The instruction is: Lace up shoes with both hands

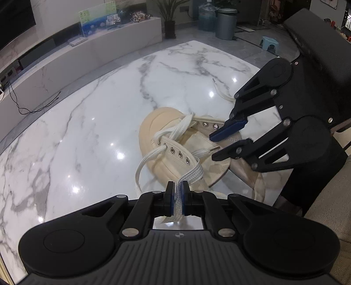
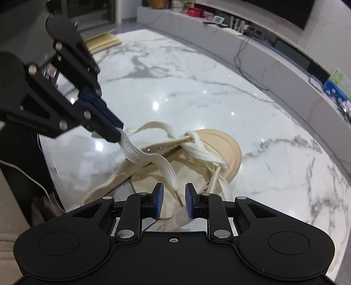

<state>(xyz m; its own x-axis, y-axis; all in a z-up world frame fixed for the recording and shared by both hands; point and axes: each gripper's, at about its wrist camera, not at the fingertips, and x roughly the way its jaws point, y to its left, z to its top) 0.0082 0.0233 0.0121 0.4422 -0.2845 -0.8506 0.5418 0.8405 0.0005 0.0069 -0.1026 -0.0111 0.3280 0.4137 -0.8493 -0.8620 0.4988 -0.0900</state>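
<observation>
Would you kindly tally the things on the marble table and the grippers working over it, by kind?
Shoe: 1
Lace: 1
Grippers: 2, left gripper and right gripper
Total: 4

White marble counter (image 1: 92, 122) under me, grey veins, ceiling lights glinting off it. Long low white cabinet (image 1: 122, 37) along wall, dark TV screen (image 1: 15, 22) above. Potted plant (image 1: 170, 19), grey bin (image 1: 226, 23), small blue stool (image 1: 269, 42) on grey floor.
</observation>
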